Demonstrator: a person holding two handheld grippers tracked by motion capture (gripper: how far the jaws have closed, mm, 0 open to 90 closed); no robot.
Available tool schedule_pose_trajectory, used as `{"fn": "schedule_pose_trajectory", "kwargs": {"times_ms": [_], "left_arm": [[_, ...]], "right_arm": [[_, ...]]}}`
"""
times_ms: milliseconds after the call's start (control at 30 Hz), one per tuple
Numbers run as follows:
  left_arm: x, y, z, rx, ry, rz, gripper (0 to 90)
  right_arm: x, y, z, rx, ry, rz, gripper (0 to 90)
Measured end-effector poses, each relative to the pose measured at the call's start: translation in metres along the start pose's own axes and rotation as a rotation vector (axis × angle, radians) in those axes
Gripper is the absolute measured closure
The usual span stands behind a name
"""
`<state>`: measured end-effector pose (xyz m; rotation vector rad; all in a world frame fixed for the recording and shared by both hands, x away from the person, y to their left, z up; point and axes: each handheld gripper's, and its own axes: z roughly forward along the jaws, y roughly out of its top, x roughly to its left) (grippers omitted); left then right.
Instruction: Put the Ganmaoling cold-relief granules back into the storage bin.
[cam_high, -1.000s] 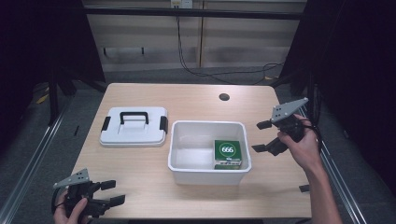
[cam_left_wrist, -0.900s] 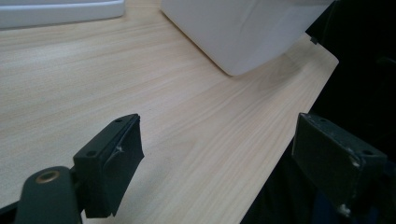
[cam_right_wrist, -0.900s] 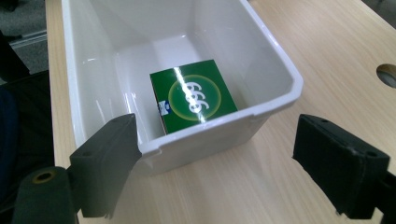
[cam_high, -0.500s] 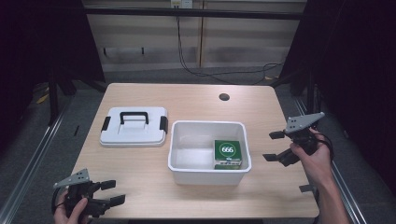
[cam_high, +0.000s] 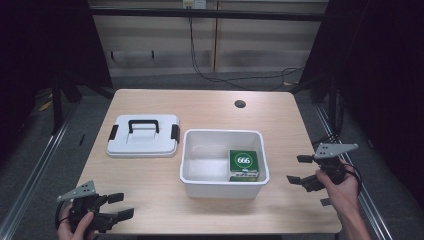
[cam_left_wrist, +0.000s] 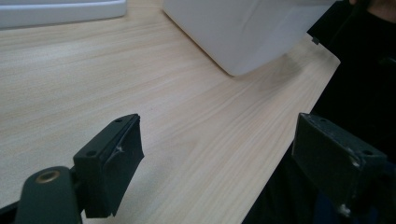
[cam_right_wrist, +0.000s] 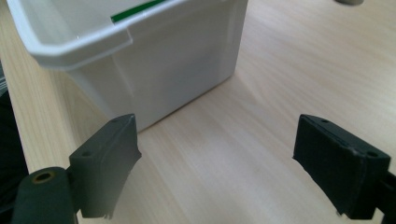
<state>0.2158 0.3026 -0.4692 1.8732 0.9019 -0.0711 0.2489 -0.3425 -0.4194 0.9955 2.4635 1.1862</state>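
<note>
A white open bin (cam_high: 197, 182) stands in the middle of the wooden table (cam_high: 210, 107), with a green box marked 666 (cam_high: 243, 162) lying inside at its right end. The bin's white lid (cam_high: 143, 142) with a black handle lies flat to its left. My right gripper (cam_high: 301, 169) hovers open just right of the bin, near the table's right edge; its view shows the bin's corner (cam_right_wrist: 159, 88) close ahead and empty jaws. At the front left corner my left gripper (cam_high: 120, 206) stays open and empty, the bin (cam_left_wrist: 243, 32) farther off.
A round cable hole (cam_high: 240, 104) sits near the table's far right. Cables (cam_high: 225, 77) trail on the floor behind the table. Metal rails (cam_high: 30, 180) run along both sides. Bare tabletop lies between the left gripper and the bin.
My right gripper has moved down and toward the person, from beside the bin's far right corner to its near right side. The left gripper has held still.
</note>
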Motion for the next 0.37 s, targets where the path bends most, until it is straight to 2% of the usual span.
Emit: {"fn": "schedule_pose_trajectory", "kwargs": {"times_ms": [67, 133, 267, 367], "left_arm": [[0.0, 0.0, 0.0, 0.0, 0.001, 0.001, 16.0], [0.0, 0.0, 0.0, 0.005, -0.001, 0.007, 16.0], [0.001, 0.0, -0.001, -0.006, -0.003, -0.003, 16.0], [0.0, 0.0, -0.001, -0.007, -0.005, 0.0, 16.0]], "right_arm": [[0.001, -0.011, 0.0, -0.017, -0.017, 0.011, 13.6], [-0.001, -0.019, 0.001, -0.001, -0.016, 0.032, 13.6], [-0.007, -0.036, 0.004, -0.016, -0.06, 0.078, 13.0], [-0.01, -0.045, 0.009, 0.007, -0.056, 0.09, 12.9]]}}
